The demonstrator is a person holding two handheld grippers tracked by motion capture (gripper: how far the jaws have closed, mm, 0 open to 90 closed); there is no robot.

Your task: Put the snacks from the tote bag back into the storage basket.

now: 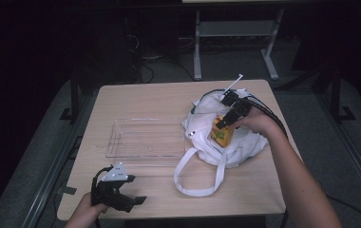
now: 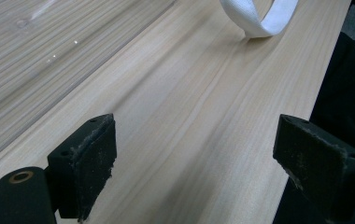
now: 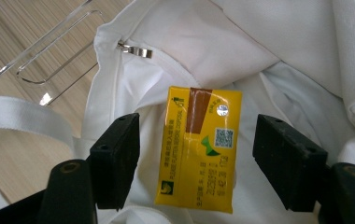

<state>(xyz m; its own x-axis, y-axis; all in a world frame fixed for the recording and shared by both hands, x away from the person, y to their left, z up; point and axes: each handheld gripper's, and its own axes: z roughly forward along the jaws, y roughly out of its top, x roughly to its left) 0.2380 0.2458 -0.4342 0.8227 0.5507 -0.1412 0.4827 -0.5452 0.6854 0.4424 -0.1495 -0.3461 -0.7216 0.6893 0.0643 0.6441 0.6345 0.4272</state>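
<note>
Right hand-held gripper (image 3: pixel 196 154) open wide, 2 pads flanking yellow carton (image 3: pixel 199 149) on white bag (image 3: pixel 222 46), not touching; carton's lower edge cut off. Left hand-held gripper (image 2: pixel 194 158) wide over bare surface (image 2: pixel 189 93).

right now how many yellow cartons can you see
1: the yellow carton lies on the white bag, between the open right gripper jaws, untouched. More may be hidden inside the bag.

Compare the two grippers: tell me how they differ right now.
The left gripper has bare table between its jaws; the right gripper straddles a yellow carton without pressing it. The left sits at the table's near edge, the right over the white bag. Both stand open.
</note>
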